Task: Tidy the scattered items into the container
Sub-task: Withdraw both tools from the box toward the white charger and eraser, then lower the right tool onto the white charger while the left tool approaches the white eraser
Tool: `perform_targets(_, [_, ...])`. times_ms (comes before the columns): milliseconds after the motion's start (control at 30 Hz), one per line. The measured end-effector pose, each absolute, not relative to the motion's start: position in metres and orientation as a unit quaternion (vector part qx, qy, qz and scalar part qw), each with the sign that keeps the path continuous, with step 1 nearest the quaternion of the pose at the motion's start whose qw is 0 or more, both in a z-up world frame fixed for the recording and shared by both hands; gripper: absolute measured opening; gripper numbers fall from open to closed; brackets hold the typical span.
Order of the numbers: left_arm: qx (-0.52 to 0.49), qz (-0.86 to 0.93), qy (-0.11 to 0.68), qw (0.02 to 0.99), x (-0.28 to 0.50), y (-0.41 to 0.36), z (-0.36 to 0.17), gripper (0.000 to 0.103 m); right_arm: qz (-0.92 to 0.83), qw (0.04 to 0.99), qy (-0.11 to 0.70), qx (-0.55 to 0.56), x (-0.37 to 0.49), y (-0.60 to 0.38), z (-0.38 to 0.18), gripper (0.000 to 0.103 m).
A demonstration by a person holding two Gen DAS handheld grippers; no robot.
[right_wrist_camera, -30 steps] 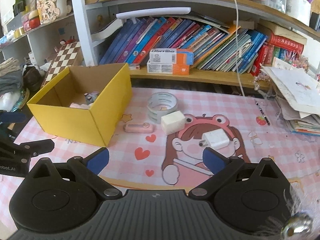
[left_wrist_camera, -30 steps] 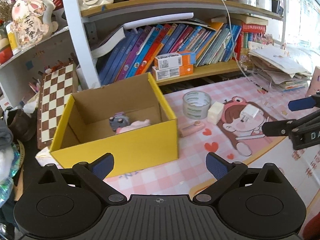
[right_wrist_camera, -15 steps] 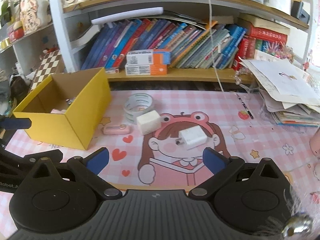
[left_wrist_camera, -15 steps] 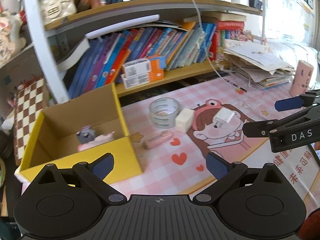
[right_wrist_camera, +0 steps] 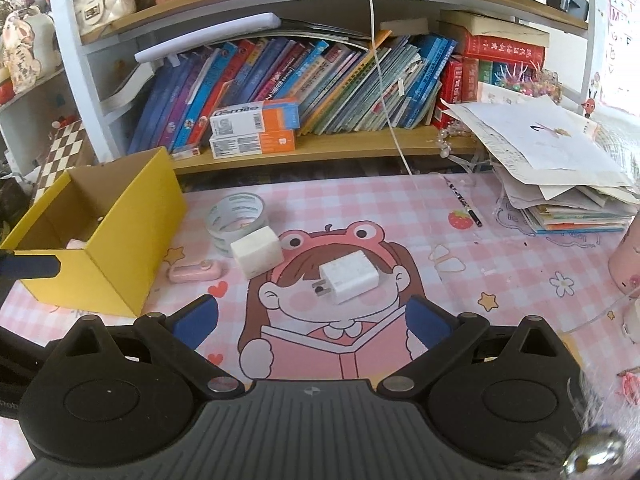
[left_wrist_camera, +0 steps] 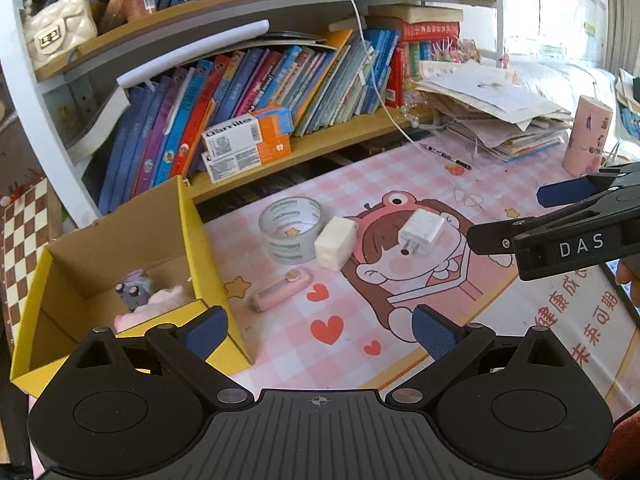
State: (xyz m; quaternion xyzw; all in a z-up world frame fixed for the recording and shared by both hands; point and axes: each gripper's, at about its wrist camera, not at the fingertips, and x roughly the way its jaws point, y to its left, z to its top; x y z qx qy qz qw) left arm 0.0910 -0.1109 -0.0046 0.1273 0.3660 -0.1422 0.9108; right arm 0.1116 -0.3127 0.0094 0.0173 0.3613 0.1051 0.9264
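A yellow cardboard box (left_wrist_camera: 202, 248) (right_wrist_camera: 132, 216) stands at the left of the pink mat, with a grey toy (left_wrist_camera: 134, 290) and a pink item (left_wrist_camera: 158, 306) inside. Just right of the box, loose on the mat, lie a clear tape roll (left_wrist_camera: 290, 234) (right_wrist_camera: 236, 216), a white block (left_wrist_camera: 335, 243) (right_wrist_camera: 257, 251), a pink stick-shaped item (left_wrist_camera: 280, 290) (right_wrist_camera: 195, 272) and a white plug charger (left_wrist_camera: 421, 230) (right_wrist_camera: 349, 276). My left gripper (left_wrist_camera: 320, 330) is open near the box corner. My right gripper (right_wrist_camera: 312, 318) is open just short of the charger.
A bookshelf with books and orange-white cartons (right_wrist_camera: 256, 130) runs along the back. A stack of papers (right_wrist_camera: 560, 168) sits at the right, a pen (right_wrist_camera: 464, 200) beside it, a pink cup (left_wrist_camera: 586, 136) at the far right. A white cable (right_wrist_camera: 384, 80) hangs down to the mat.
Both grippers have shifted rightwards, away from the box and towards the loose items. The charger now lies closer to my right gripper's fingers. Both stay open.
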Motion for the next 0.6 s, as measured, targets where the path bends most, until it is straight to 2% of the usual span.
perform_targets(600, [0.123,-0.156,0.402,0.894,0.127,-0.122,-0.035,0.1,0.083,0.911,0.402,0.028,0.148,-0.328,-0.025,0.101])
